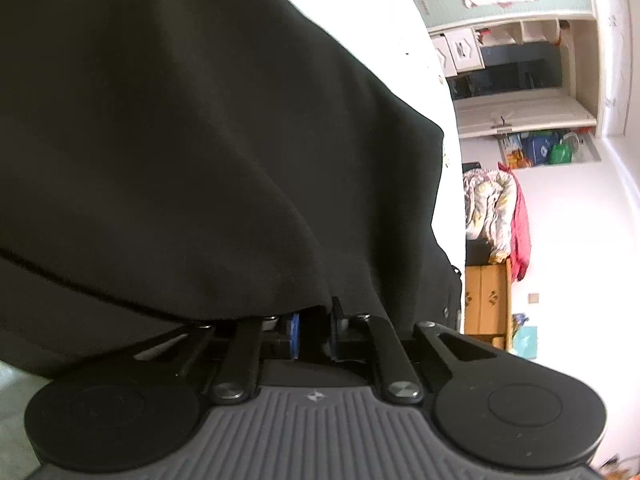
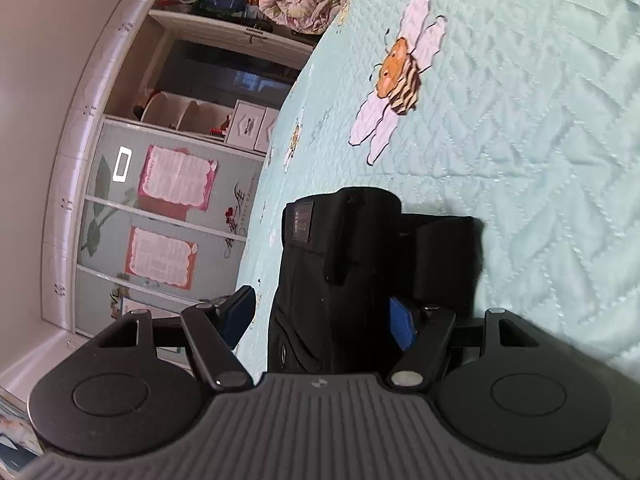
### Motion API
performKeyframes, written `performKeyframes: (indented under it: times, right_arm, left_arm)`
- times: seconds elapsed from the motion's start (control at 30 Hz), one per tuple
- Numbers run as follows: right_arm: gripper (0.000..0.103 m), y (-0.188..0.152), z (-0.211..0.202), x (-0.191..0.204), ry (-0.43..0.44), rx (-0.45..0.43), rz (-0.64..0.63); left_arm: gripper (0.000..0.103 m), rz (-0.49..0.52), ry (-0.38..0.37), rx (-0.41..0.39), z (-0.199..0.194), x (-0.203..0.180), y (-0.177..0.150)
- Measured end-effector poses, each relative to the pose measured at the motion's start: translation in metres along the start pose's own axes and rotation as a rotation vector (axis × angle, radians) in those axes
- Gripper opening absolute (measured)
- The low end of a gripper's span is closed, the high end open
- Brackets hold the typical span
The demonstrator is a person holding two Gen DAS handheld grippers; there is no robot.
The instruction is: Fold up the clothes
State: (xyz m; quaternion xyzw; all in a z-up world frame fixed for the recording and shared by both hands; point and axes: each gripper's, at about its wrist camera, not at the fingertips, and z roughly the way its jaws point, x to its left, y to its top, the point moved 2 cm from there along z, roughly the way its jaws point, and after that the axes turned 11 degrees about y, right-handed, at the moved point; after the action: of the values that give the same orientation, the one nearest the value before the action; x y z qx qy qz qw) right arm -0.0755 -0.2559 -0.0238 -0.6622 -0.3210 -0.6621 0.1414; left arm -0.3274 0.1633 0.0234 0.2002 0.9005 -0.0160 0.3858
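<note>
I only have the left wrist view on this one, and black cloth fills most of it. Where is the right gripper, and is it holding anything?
Observer: The right gripper is open. Its jaws stand on either side of a folded end of the black garment without pressing on it.
Operator: What does the garment lie on there?
Observer: A pale green quilted cover with a bee-on-flower motif.
Operator: Any marking on the cloth?
Observer: A small rectangular label sits near the garment's far edge. It is too blurred to read.
</note>
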Motion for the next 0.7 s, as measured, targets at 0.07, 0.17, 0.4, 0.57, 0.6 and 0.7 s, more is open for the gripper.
performKeyframes:
  times: [0.07,0.17,0.4,0.57,0.6,0.7]
  right_arm:
    - [0.052,0.001,0.009,0.003,-0.023,0.016,-0.040]
    - [0.006,0.004,0.016,0.014,-0.051,0.064,-0.108]
    - [0.005,0.003,-0.008,0.048,0.019,0.140,-0.161]
    - [0.005,-0.004,-0.013,-0.015,-0.098,0.162,-0.077]
    - [0.004,-0.005,-0.011,-0.029,-0.090,0.154,-0.057]
    - [0.005,-0.006,-0.009,-0.012,-0.093,0.148,-0.134]
  left_arm:
    - [0.009,0.035,0.002,-0.022,-0.001,-0.004,0.002]
    - [0.008,0.065,-0.017,-0.051,-0.009,-0.010,0.009]
    - [0.008,0.190,-0.039,-0.095,-0.051,-0.022,0.012]
    - [0.010,0.255,0.102,0.014,-0.010,0.009,-0.020]
    - [0.010,0.252,0.104,0.012,-0.005,0.011,-0.022]
    - [0.010,0.251,0.110,0.008,0.009,0.015,-0.025]
